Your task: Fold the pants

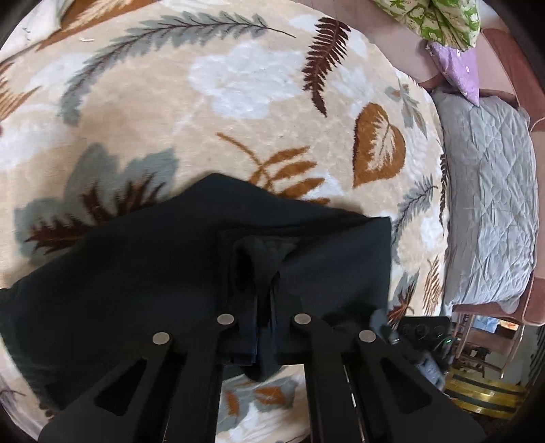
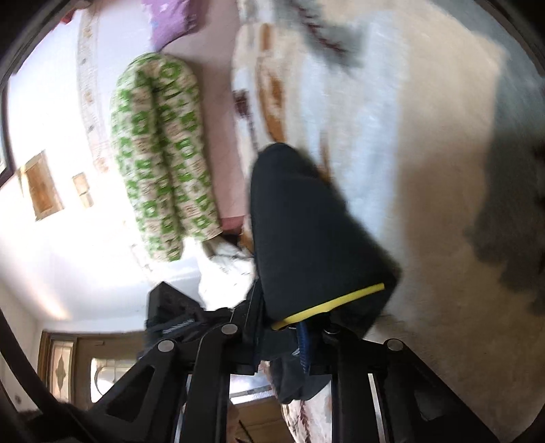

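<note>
The black pants [image 1: 170, 259] lie spread on a cream blanket with a leaf pattern [image 1: 238, 85]. My left gripper [image 1: 264, 303] points steeply down at them and is shut on a bunched fold of the black cloth at their near edge. In the right wrist view, which is blurred, my right gripper [image 2: 293, 332] is shut on another part of the pants [image 2: 299, 221]. A yellow band [image 2: 327, 306] shows at the edge right in front of its fingers. The cloth runs away from them over the blanket [image 2: 425, 153].
A grey quilted pillow [image 1: 494, 191] lies at the right edge of the bed. A purple pillow [image 1: 460, 71] and a green patterned cushion [image 1: 439, 20] sit behind it. The green cushion [image 2: 160, 153] also shows in the right wrist view. A black device [image 1: 425, 330] is at the blanket's lower right.
</note>
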Demonstrator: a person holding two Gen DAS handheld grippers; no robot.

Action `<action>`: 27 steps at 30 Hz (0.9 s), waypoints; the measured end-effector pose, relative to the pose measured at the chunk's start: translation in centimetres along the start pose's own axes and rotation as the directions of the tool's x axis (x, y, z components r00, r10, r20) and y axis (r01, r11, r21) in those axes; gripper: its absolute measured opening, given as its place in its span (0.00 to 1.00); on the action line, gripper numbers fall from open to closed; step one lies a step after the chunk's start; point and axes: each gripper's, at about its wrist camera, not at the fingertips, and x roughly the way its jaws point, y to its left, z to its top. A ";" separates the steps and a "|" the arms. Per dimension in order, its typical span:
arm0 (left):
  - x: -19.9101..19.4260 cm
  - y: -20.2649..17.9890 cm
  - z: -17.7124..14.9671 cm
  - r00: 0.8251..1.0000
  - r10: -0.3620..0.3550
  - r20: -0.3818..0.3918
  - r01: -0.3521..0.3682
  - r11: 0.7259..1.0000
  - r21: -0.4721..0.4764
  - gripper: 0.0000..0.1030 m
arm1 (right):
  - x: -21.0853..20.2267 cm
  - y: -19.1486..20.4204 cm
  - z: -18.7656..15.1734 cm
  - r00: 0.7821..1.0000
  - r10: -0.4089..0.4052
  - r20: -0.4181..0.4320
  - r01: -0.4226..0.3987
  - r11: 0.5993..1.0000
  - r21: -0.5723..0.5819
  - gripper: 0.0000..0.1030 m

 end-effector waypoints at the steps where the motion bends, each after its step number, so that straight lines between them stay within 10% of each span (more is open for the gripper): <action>1: -0.1 0.2 -0.1 1.000 0.016 0.004 -0.016 1.000 0.002 0.04 | -0.2 0.3 0.0 1.000 0.004 -0.006 -0.004 1.000 -0.018 0.15; 10: 1.6 0.9 0.0 0.996 0.089 -0.010 -0.089 0.996 -0.006 0.04 | 0.5 0.3 -0.2 0.975 -0.223 -0.006 0.216 0.948 -0.234 0.11; 18: -4.1 3.2 -2.0 0.992 -0.086 0.089 0.090 0.995 -0.046 0.04 | -2.0 -0.2 -1.1 0.986 -0.163 -0.046 0.157 0.982 -0.108 0.32; 27: -9.7 10.9 -7.7 0.983 0.042 0.180 -0.016 0.989 -0.147 0.04 | 1.7 4.7 -6.6 0.949 -0.221 -0.223 0.144 0.937 -0.318 0.51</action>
